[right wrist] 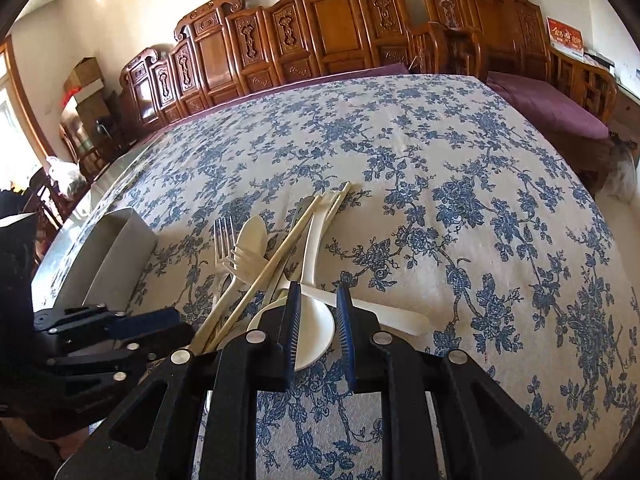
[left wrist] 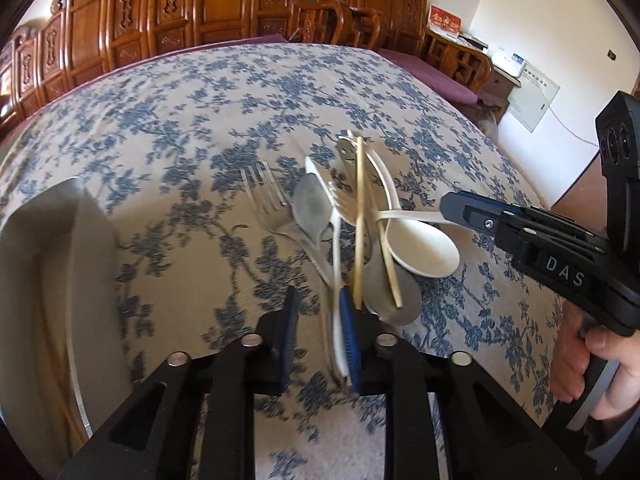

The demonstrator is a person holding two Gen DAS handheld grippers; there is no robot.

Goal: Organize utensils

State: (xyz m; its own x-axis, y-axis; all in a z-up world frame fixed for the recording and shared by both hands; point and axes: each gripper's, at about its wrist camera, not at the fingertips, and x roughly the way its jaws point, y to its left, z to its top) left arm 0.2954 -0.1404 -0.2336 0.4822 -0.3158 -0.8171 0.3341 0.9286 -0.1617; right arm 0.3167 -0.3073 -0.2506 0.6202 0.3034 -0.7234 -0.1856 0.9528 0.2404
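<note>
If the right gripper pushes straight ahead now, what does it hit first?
Most likely the white soup spoon, whose bowl lies partly between the right gripper fingers, though its height above it is unclear.

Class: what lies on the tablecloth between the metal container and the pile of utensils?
Only bare floral tablecloth separates the metal container from the utensil pile; the left wrist view shows it best.

Heaped together on the blue-flowered worktop (right wrist: 440,168): a steel fork (right wrist: 223,240), a cream plastic fork (right wrist: 244,266), two pale chopsticks (right wrist: 280,258) crossing the pile, a broad white spoon (left wrist: 424,250), a long-handled white spoon (right wrist: 310,240), steel spoons (left wrist: 310,208). At the left, a grey metal holder (right wrist: 116,248), upright.
</note>
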